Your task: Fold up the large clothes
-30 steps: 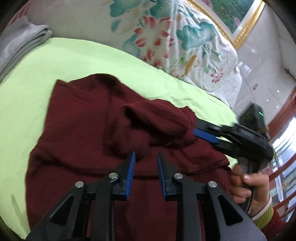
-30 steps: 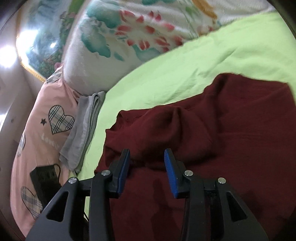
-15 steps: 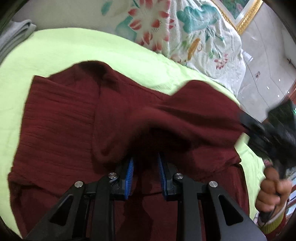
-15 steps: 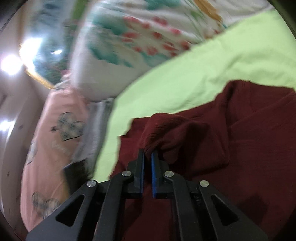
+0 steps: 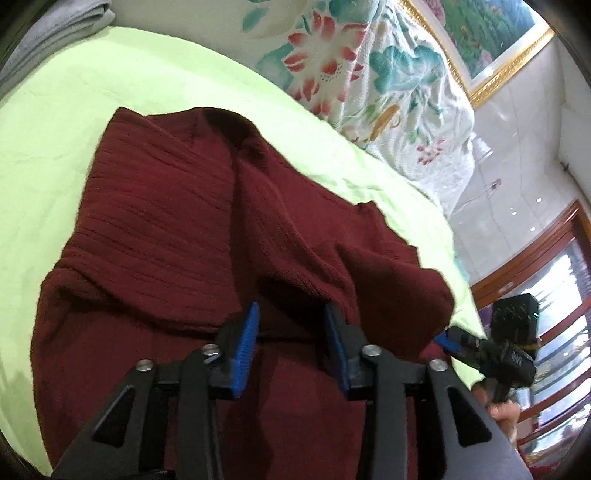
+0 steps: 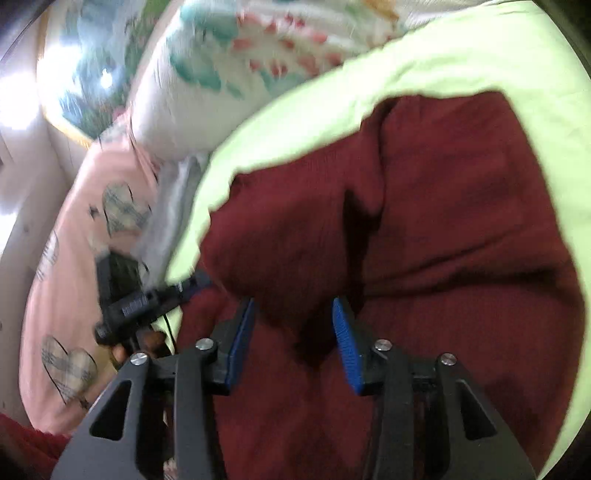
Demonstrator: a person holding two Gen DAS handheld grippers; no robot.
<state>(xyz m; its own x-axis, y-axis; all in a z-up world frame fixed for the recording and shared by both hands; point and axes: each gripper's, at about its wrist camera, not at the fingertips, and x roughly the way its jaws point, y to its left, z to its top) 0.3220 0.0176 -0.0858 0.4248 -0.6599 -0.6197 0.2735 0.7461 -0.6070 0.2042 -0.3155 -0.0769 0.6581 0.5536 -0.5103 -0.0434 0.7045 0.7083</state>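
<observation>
A dark red knitted garment [image 5: 166, 236] lies on the light green bed sheet [image 5: 110, 92], with one layer folded over its middle. My left gripper [image 5: 291, 310] hovers low over the near edge of that fold. Its jaws are opening, with cloth between the blue pads but not pinched. To the right the right gripper [image 5: 448, 339] touches the fold's corner. In the right wrist view, which is blurred, the right gripper [image 6: 293, 314] is also opening. A hump of the garment [image 6: 443, 221] sits loose between its pads. The left gripper [image 6: 192, 286] shows at the left.
A floral quilt [image 5: 369, 74] is bunched along the far side of the bed, with a gold-framed picture [image 5: 498, 37] above it. Folded grey cloth [image 5: 55, 29] lies at the far left corner. A pink heart-print pillow [image 6: 74, 258] is beside the bed. A hand [image 5: 502, 413] holds the right gripper.
The right gripper shut on a fold of the garment, carried it across, and has now let go. The left jaws have widened. The red cloth now lies more doubled over itself.
</observation>
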